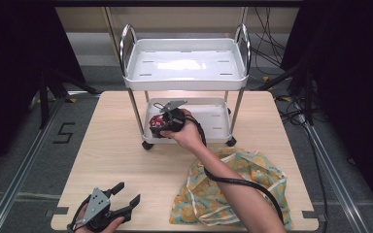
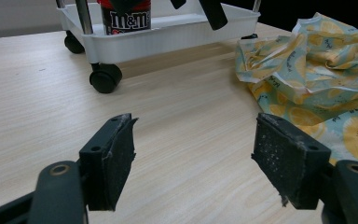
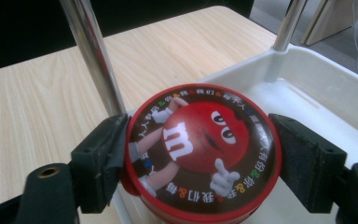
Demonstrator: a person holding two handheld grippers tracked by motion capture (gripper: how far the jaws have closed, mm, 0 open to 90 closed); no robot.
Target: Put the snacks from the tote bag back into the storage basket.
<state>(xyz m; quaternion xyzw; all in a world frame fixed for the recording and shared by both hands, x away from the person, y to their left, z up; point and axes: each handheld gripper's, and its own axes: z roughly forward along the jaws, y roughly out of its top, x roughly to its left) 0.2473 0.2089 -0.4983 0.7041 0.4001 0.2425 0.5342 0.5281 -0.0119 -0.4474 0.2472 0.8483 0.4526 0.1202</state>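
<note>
Right claw (image 3: 200, 163) clamped on round red M&M's tin (image 3: 200, 149), sitting in front-left corner of white plastic cart's lower tray (image 3: 317, 98); left claw (image 2: 193, 163) released, idle over wooden surface (image 2: 37, 93). Lower tin flat, clear of chrome post (image 3: 91, 56), before letting go

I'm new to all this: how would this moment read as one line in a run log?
right gripper: jaws around candy tin in cart's lower tray | left gripper: open, idle above table | cloth: untouched

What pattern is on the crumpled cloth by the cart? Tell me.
Yellow citrus slices on pale blue-green cloth, clearest in the left gripper view.
</note>
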